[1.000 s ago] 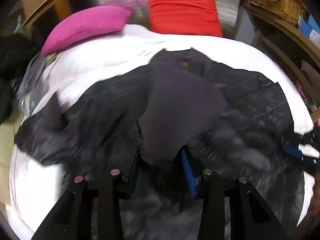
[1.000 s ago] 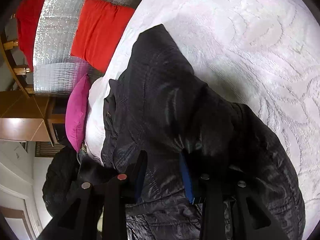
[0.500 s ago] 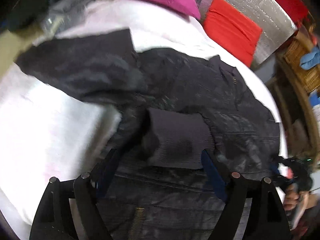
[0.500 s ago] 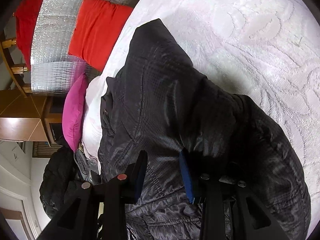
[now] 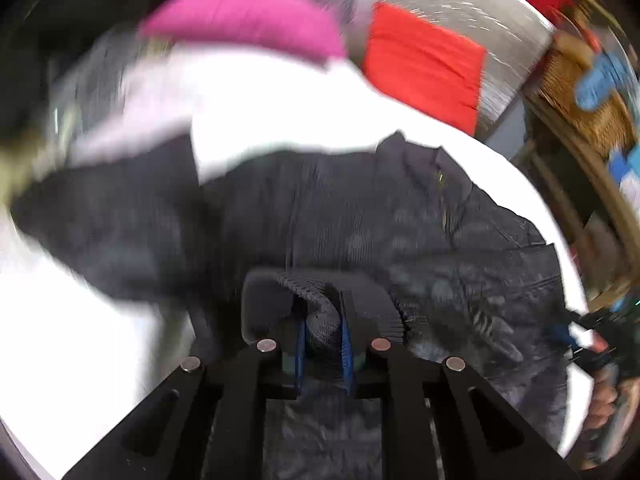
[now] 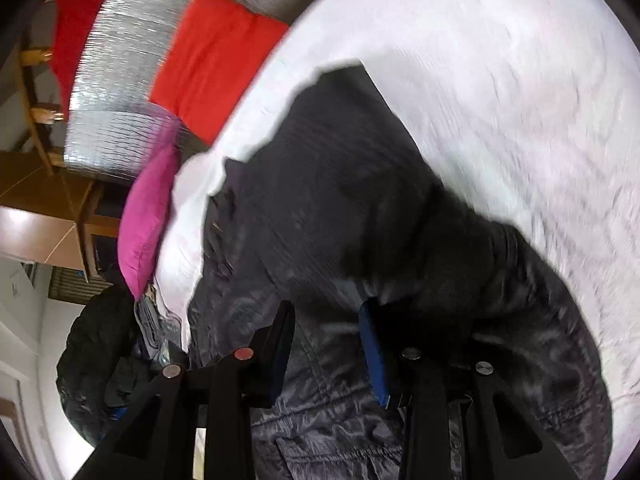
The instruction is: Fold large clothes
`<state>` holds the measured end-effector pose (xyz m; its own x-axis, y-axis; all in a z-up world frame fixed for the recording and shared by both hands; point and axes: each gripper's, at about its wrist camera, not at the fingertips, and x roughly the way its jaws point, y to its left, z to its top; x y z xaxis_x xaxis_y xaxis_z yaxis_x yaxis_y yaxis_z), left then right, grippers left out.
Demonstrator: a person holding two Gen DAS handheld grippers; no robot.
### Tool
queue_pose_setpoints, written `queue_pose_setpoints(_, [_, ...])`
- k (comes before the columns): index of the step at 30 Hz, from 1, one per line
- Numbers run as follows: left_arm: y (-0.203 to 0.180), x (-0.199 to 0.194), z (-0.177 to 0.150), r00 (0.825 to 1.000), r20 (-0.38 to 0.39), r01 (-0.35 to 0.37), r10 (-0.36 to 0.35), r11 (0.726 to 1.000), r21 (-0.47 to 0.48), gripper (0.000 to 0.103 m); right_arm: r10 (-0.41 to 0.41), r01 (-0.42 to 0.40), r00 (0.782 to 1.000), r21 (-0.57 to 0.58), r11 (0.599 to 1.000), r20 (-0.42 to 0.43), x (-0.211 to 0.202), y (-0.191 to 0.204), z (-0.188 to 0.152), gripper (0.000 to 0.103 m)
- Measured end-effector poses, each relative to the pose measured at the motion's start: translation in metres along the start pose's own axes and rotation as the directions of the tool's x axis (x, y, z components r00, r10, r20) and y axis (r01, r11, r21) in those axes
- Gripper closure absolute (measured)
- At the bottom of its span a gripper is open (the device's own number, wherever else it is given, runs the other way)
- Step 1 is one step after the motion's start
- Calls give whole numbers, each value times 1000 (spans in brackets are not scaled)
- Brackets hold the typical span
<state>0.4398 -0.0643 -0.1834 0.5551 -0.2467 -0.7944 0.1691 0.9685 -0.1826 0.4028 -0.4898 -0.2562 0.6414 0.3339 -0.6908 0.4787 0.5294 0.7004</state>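
Left gripper clamped narrow on ribbed cuff, lower centre — black jacket runs up-right toward collar; right gripper wide apart over jacket, gripping nothing

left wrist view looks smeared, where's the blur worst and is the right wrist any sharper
Left wrist view: heavy motion blur on the pink pillow and left edge, white bedspread blown out, only the ribbed cuff in the left gripper crisp. Right wrist view: milder blur, black jacket soft.
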Motion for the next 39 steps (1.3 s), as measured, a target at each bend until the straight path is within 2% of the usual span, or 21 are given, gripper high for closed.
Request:
queue_pose_setpoints(4, [-34,-30,42,985,138,-131,107,977,171,88,74,-73,995,-23,997,63,-11,11,3,66])
queue_pose_setpoints(8, [-41,-39,58,961,213,-230,177,939,255,88,55,-56,998,-23,998,-7,10,14,3,66])
queue_pose_setpoints(10, [-32,-28,52,965,181,-237,192,933,271,87,-6,4,997,-23,1000,-72,25,12,1,66])
queue_pose_setpoints(11, [-24,-12,46,963,138,-261,230,925,275,86,-18,16,995,-15,1000,-97,31,10,-1,66])
queue_pose_setpoints(15, [5,55,23,942,3,-323,335,904,279,86,6,-7,996,-11,1000,-94,31,11,1,66])
queue_pose_setpoints(18, [1,69,18,925,44,-371,377,873,315,86,70,-70,997,-2,998,-43,19,13,4,66])
queue_pose_setpoints(21, [-5,65,28,887,100,-456,450,826,330,89,157,-161,982,28,987,105,-9,5,14,65])
queue_pose_setpoints(22, [-2,64,33,868,109,-492,485,808,324,96,189,-199,970,49,979,155,-18,-1,19,60])
queue_pose_setpoints(23, [1,64,36,856,116,-513,505,796,320,96,214,-231,958,72,970,191,-25,-8,23,51])
queue_pose_setpoints(24, [7,64,38,847,113,-526,519,788,319,96,226,-249,952,91,964,208,-27,-12,25,36])
queue_pose_setpoints(26, [20,70,36,849,59,-514,524,795,322,96,250,-280,947,137,950,202,-20,-21,31,35])
queue_pose_setpoints(27, [27,72,33,856,34,-500,517,807,315,96,252,-275,955,154,949,155,-8,-23,34,35])
queue_pose_setpoints(28, [33,69,31,864,25,-486,502,821,299,96,228,-244,967,155,957,113,2,-23,34,36])
queue_pose_setpoints(30, [45,53,30,899,28,-430,437,869,243,93,124,-130,991,112,985,56,20,-16,30,35])
queue_pose_setpoints(32, [64,28,26,915,37,-401,401,897,187,90,74,-77,995,48,996,71,20,-3,26,35])
queue_pose_setpoints(33, [74,21,25,916,43,-400,399,902,163,80,77,-79,994,31,996,82,16,4,24,35])
queue_pose_setpoints(34, [91,5,24,916,58,-400,396,908,124,59,97,-99,991,19,995,94,13,8,22,35])
queue_pose_setpoints(35, [110,-10,23,916,73,-399,394,914,78,48,135,-136,985,-2,991,103,8,14,20,35])
queue_pose_setpoints(36, [125,-23,21,913,85,-403,399,914,35,30,159,-157,982,-23,987,103,6,18,17,35])
queue_pose_setpoints(37, [143,-36,20,906,97,-414,413,910,-9,23,174,-170,980,-56,984,97,5,25,13,35])
queue_pose_setpoints(39, [187,-59,17,890,89,-437,448,892,-115,21,167,-161,984,-104,982,60,15,36,5,35])
